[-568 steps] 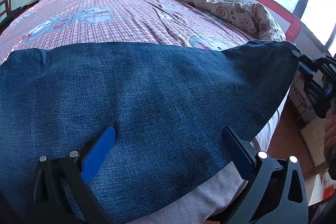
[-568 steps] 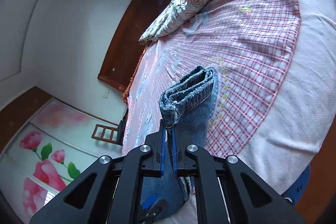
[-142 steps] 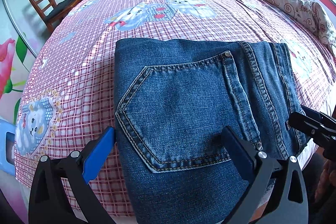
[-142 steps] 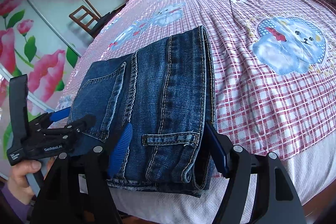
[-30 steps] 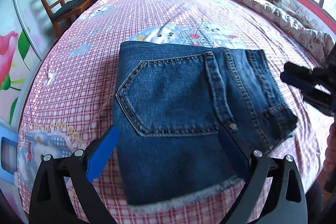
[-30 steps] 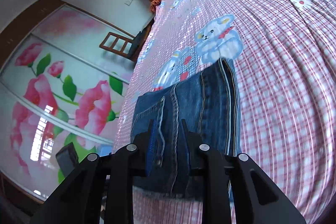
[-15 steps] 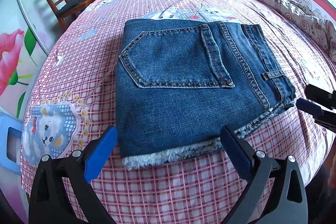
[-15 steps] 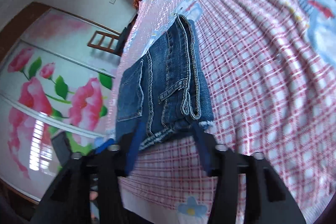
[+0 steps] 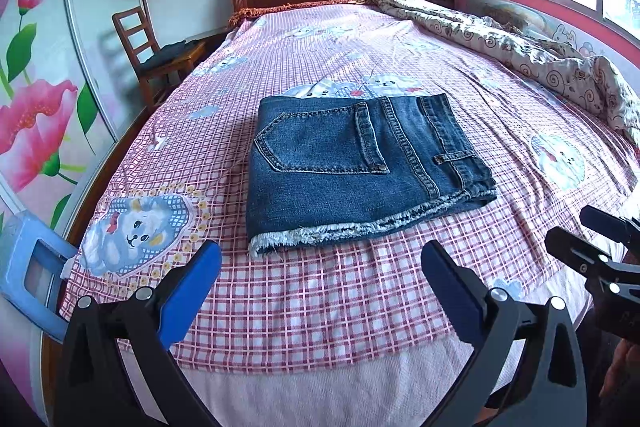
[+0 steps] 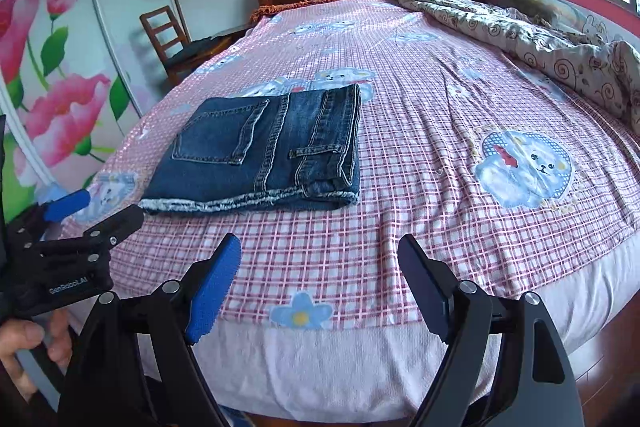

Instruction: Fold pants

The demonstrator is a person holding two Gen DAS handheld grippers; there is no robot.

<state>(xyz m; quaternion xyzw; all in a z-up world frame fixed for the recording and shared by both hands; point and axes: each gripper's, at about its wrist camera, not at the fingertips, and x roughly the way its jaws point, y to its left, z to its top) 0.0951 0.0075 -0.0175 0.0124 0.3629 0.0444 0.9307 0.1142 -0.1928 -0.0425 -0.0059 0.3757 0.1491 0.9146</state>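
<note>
While the folded pants (image 9: 352, 163) are lying on the bed (image 9: 320, 291), both jaws are gaping empty; "GenRobot.AI" is showing on the left gripper (image 10: 70, 223) at 9 o'clock.

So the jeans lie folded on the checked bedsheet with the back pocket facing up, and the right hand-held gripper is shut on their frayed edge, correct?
Not quite. The right hand-held gripper is open and clear of the jeans, as the right wrist view shows; the left hand-held gripper is open too. The rest holds: the jeans lie folded on the checked bedsheet, back pocket up.
</note>
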